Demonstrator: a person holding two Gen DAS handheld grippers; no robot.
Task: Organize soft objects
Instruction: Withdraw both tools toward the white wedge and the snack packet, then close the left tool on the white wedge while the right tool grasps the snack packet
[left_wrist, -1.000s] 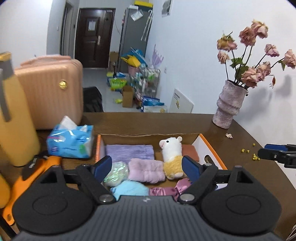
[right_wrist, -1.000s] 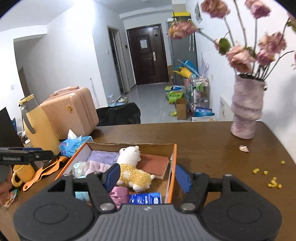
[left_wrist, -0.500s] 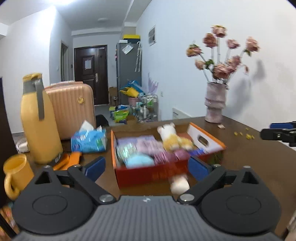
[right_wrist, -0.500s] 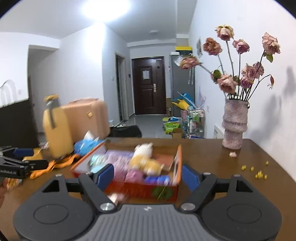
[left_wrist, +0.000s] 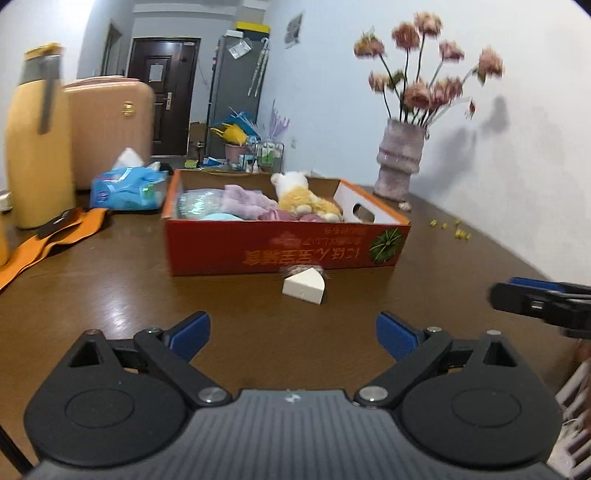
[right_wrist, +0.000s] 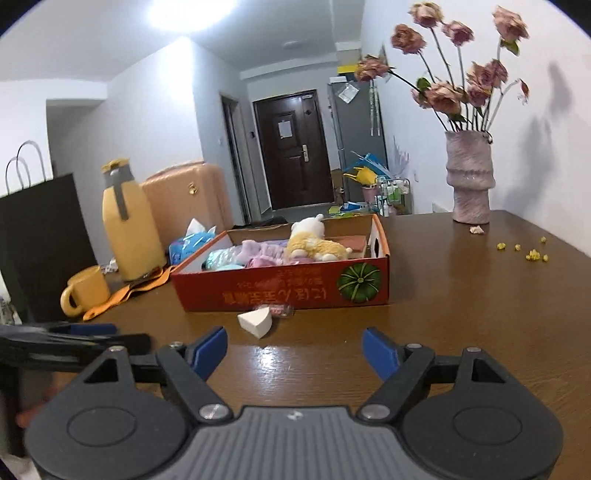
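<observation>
Both grippers, left gripper (left_wrist: 291, 334) and right gripper (right_wrist: 293, 349), hover with fingers apart, empty. A white sponge wedge (left_wrist: 303, 285) lies on the desk (left_wrist: 110, 295) at 12 o'clock, just before the red box (left_wrist: 288, 247). Risk: fingers compressing the sponge could squeeze it free.

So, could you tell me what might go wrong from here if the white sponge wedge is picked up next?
1. The white sponge wedge sits close against the red box, beside a small clear wrapper; a gripper closing there may catch the wrapper or nudge the box.
2. Both the left gripper and the right gripper are open and aimed at the same spot, so they could collide.
3. The sponge probably compresses and may slip out.
</observation>
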